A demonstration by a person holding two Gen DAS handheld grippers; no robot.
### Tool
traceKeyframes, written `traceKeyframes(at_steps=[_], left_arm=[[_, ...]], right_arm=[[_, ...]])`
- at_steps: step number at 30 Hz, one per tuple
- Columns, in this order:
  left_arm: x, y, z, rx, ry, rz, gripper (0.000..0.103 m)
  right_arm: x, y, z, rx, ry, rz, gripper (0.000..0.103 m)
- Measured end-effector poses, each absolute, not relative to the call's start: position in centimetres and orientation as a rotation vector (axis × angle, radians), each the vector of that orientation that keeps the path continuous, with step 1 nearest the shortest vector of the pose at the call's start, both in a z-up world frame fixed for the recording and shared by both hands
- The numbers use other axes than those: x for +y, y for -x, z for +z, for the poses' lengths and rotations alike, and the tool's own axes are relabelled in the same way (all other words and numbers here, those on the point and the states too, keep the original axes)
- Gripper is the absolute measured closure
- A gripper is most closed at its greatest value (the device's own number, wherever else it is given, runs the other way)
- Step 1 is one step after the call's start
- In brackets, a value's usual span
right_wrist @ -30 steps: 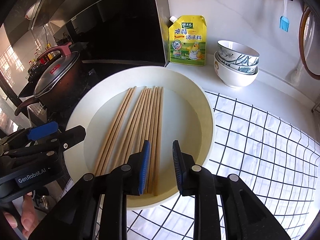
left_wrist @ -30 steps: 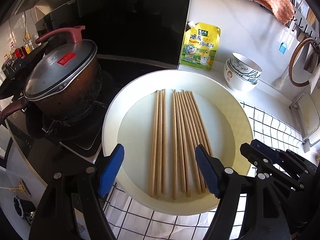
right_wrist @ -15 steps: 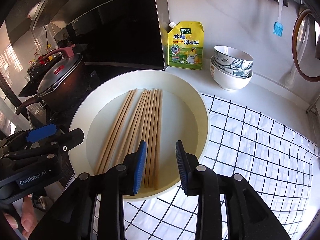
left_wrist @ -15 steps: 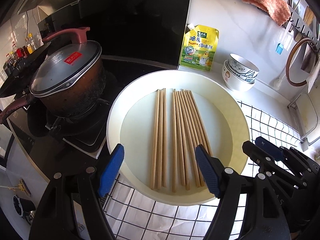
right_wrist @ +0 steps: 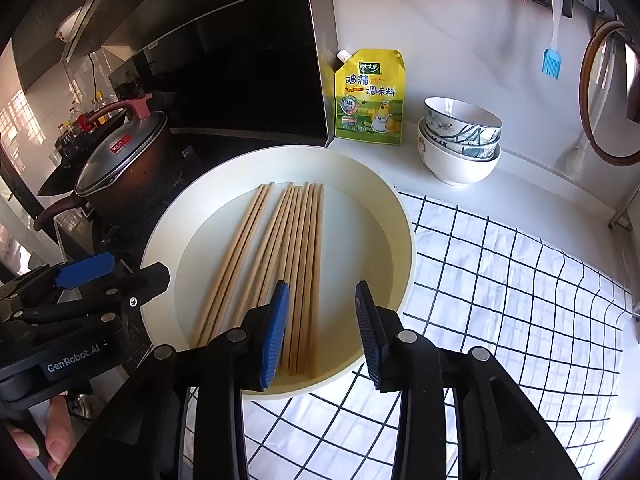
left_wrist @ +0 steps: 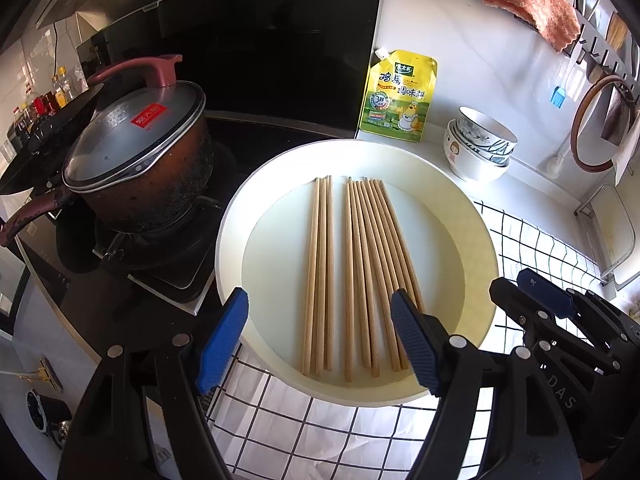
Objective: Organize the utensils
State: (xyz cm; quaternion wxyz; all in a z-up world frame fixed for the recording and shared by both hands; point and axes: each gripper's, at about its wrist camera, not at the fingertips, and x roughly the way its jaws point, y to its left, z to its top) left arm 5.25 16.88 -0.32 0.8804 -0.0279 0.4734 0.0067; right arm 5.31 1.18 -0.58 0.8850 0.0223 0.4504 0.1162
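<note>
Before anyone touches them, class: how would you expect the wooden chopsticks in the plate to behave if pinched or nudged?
The chopsticks look thin, straight and rigid, so probably stiff and light. They lie loose side by side on the smooth plate, so a nudge would likely slide or scatter them. The open right tongs may struggle to take just one.

A white bench point(right_wrist: 520, 184) runs under a pale wall point(right_wrist: 460, 28), part of it covered by a white cloth with a black grid point(right_wrist: 500, 280). To the left sits a black stove point(left_wrist: 160, 272) backed by a dark glossy panel point(left_wrist: 260, 48). Bright light falls across the bench, and windows reflect in the tiles at far left point(right_wrist: 16, 120).
</note>
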Motion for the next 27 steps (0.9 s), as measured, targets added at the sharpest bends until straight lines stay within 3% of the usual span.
traceKeyframes(at_steps=[13,27], left_arm=[[17.2,-4.9,0.1,0.981,0.053,0.022,0.022],[16.9,-4.5,0.0,1.004,0.044,0.016,0.021]], right_arm=[[1.1,-5.0,-0.4,0.934,-0.042,0.24,0.066],[0.6,-4.2,-0.2,0.929,-0.035,0.235,0.065]])
